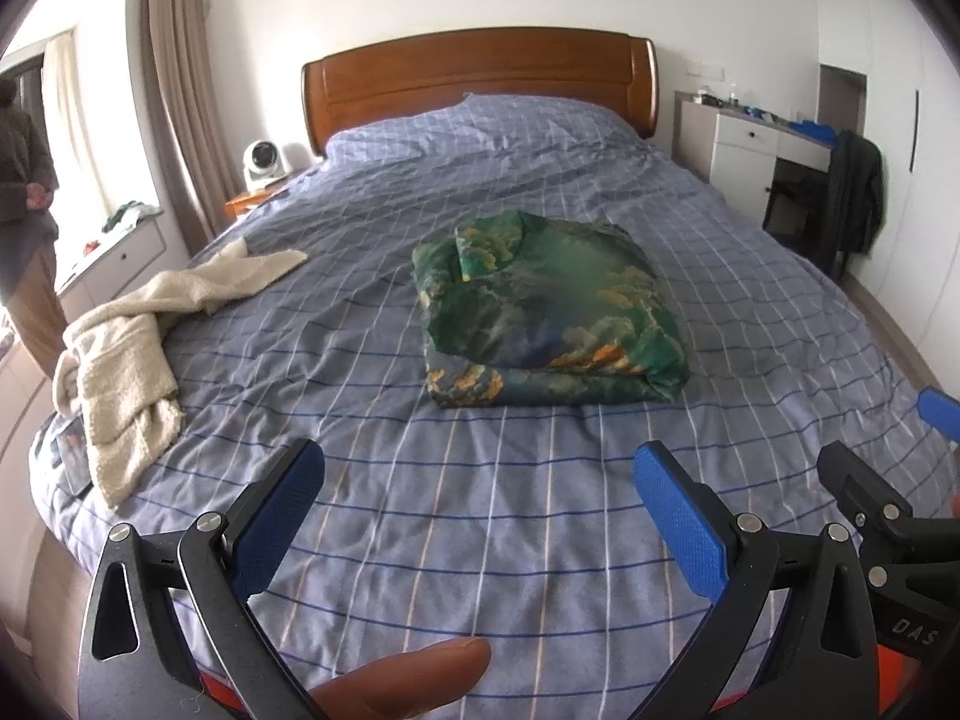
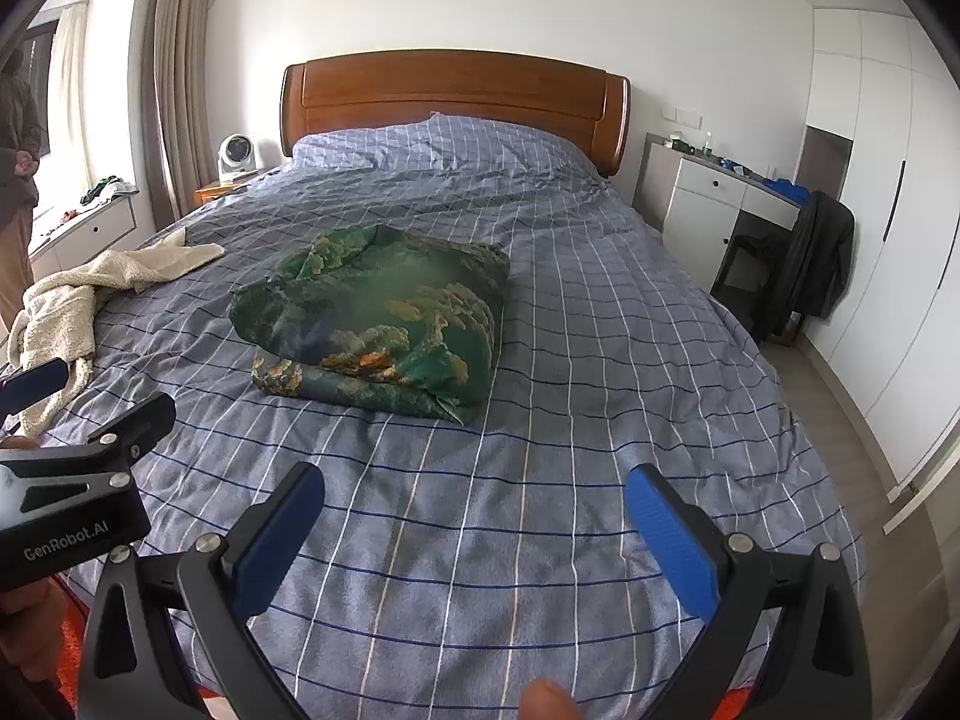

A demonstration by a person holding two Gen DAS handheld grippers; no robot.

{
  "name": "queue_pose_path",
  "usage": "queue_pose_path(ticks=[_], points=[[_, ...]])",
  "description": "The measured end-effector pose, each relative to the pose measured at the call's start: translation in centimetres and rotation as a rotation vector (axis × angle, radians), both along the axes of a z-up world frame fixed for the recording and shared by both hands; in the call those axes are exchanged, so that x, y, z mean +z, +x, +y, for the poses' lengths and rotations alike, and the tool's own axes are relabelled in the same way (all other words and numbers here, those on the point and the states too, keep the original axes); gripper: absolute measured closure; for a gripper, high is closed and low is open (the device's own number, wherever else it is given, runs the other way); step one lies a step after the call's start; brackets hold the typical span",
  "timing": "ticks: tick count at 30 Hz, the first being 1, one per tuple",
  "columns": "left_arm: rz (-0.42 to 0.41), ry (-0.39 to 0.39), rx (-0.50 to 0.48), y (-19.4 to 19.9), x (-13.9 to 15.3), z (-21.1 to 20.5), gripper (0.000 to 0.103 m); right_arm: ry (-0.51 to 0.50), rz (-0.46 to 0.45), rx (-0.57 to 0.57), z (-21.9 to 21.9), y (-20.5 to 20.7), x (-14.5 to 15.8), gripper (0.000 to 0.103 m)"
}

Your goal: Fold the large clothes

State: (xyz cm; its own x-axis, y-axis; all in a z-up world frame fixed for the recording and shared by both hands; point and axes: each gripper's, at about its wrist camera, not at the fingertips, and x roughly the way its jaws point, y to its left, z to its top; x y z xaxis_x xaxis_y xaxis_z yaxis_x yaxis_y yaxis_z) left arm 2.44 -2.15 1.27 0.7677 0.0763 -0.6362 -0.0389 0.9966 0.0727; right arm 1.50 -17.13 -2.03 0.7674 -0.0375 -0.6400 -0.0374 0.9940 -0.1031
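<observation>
Left wrist view: my left gripper (image 1: 477, 474) and right gripper (image 2: 474, 501) hang jaws wide, empty. The green garment (image 1: 546, 312) lies folded mid-bed (image 1: 480, 540); soft, probably slippery, so I'd pinch its near doubled edge.

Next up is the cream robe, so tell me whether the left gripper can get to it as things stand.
Probably yes. The left gripper is open and holds nothing, the cream robe lies uncovered at the bed's left edge, and only bare bedspread lies between them.
</observation>
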Motion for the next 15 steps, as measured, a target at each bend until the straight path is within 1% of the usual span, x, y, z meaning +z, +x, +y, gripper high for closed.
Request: queue_pose_path(ticks=[6, 15], points=[[-0.022, 0.014, -0.006, -0.7, 1.1, -0.2, 0.000, 0.001, -0.007, -0.007, -0.2, -0.4, 1.0, 0.001], [-0.022, 0.007, -0.005, -0.8, 1.4, -0.4, 0.000, 0.008, -0.013, -0.006, -0.2, -1.1, 1.9, 0.001]])
